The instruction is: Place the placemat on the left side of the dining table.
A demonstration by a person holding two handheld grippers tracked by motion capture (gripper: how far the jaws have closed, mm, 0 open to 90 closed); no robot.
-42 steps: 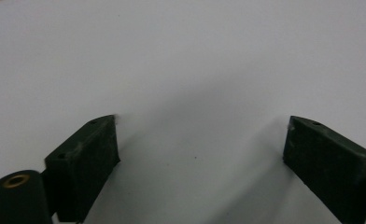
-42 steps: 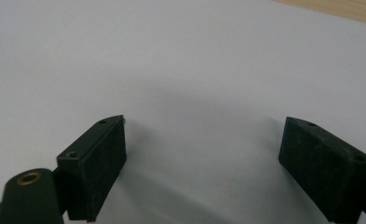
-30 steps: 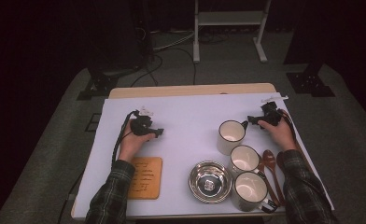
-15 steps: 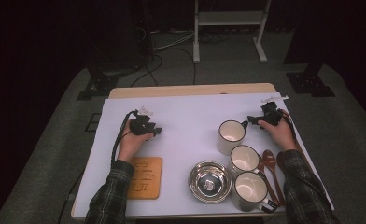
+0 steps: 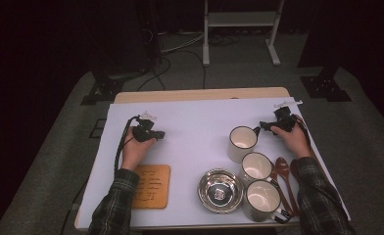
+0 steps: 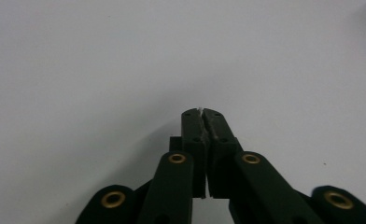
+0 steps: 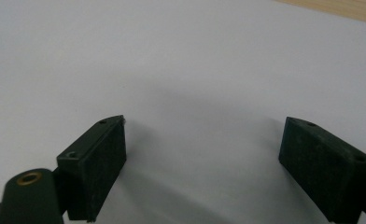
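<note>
Three white mugs (image 5: 242, 143) (image 5: 256, 167) (image 5: 261, 199) stand in a line at the right of the tabletop (image 5: 195, 122), and we judge nothing has been started: none is lifted or moved. All three look empty, as does the steel bowl (image 5: 221, 190) beside them; two wooden spoons (image 5: 283, 176) lie just right of the mugs, a wooden coaster (image 5: 151, 185) well to the left. Our right gripper (image 5: 271, 125) rests near the farthest mug's handle, fingers (image 7: 97, 163) spread with nothing between them. Our left gripper (image 5: 153, 135), well apart over bare tabletop, has just been closing and its fingers (image 6: 194, 135) now meet on nothing. Everything is left to do.
</note>
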